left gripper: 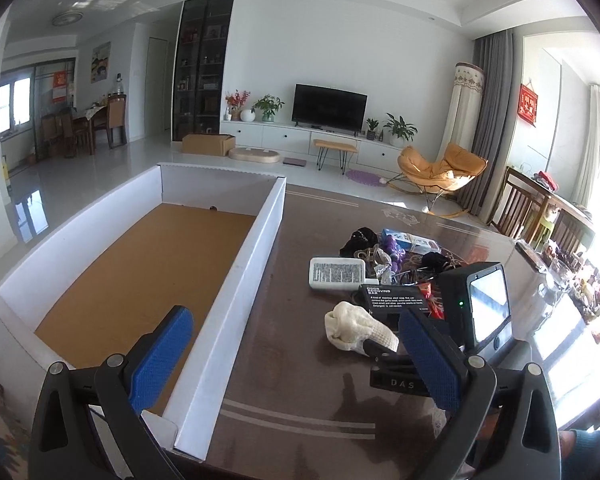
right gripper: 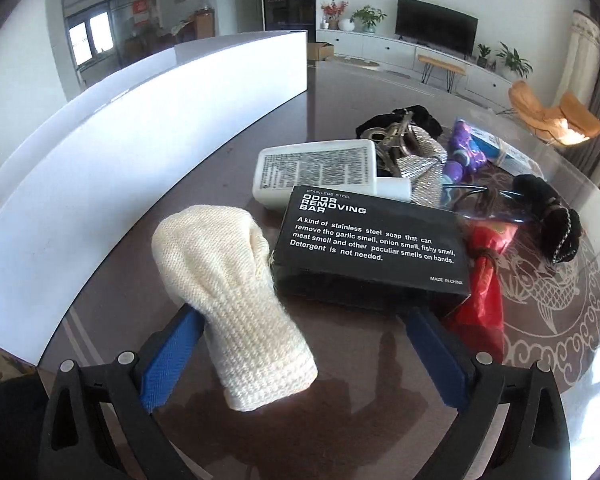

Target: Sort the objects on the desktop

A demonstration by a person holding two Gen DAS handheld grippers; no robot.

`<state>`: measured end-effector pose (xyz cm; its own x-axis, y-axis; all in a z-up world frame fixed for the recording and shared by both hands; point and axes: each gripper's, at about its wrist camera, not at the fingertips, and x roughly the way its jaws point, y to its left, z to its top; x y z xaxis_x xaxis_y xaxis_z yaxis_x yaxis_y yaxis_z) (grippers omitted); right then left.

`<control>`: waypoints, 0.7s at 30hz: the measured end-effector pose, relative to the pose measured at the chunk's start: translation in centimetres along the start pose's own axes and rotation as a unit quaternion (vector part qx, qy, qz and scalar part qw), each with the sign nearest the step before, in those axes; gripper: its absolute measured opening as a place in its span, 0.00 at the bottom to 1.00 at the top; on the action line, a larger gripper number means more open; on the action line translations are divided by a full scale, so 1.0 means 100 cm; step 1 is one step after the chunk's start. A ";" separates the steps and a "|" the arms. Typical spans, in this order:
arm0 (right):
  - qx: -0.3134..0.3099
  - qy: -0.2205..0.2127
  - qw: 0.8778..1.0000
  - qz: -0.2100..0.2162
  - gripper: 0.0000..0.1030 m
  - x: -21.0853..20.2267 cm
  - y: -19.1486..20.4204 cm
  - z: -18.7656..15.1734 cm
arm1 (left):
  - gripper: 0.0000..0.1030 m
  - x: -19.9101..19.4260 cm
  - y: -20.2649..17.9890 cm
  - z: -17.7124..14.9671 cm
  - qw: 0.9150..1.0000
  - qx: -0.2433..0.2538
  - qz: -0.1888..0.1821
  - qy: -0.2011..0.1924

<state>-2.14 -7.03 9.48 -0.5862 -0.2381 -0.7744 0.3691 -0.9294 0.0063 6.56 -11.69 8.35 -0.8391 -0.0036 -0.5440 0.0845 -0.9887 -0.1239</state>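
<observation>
Right wrist view: the right tool (right gripper: 300, 354) is seen spread wide, its blue ribbed pads on either side of a cream knitted mitten-shaped cloth (right gripper: 228, 292) that lies on the glossy dark brown counter (right gripper: 360, 400). The cuff end of the cloth lies between the pads; the left pad (right gripper: 168, 360) appears to be just beside or touching it, while the right pad is apart, so nothing is pinched yet. The tool is judged to be placed this way so that a closing of the pads would catch the cloth across its narrow cuff.

Just beyond the cloth a black rectangular carton printed "ODOR REMOVING BAR" (right gripper: 374, 244) lies flat, touching or nearly touching the cloth's rounded end. Behind it a white plastic case with a printed label (right gripper: 316, 168) is seen, and to the right a crumpled red plastic wrapper (right gripper: 484, 276), partly under the carton. Further off a heap of dark hair ties, silver fabric and purple items is gathered.

In the left wrist view the left tool (left gripper: 296, 364) is likewise spread and empty, held astride the near wall of a large white cardboard box with a brown floor (left gripper: 220, 312). The box appears empty and is judged to be the destination, the left tool being kept clear beside it.
</observation>
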 end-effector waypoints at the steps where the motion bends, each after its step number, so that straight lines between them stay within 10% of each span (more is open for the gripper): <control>1: -0.004 -0.008 1.000 0.007 0.98 -0.009 -0.007 -0.003 | 1.00 0.010 -0.005 -0.005 1.000 0.002 -0.003 0.015; 11: -0.024 0.015 0.998 -0.061 0.98 -0.044 -0.101 -0.066 | 1.00 0.122 -0.093 -0.061 0.981 0.040 -0.009 0.188; 21: 0.007 0.029 0.998 -0.052 0.99 -0.038 -0.113 -0.074 | 1.00 0.148 -0.103 -0.076 0.978 0.029 0.043 0.200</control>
<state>1.23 6.41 7.68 -0.5783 -0.1244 -0.8063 0.2988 -0.9519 -0.0674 -2.59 -0.45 -4.75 -0.5516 -0.0393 -0.8332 0.1054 -0.9942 -0.0228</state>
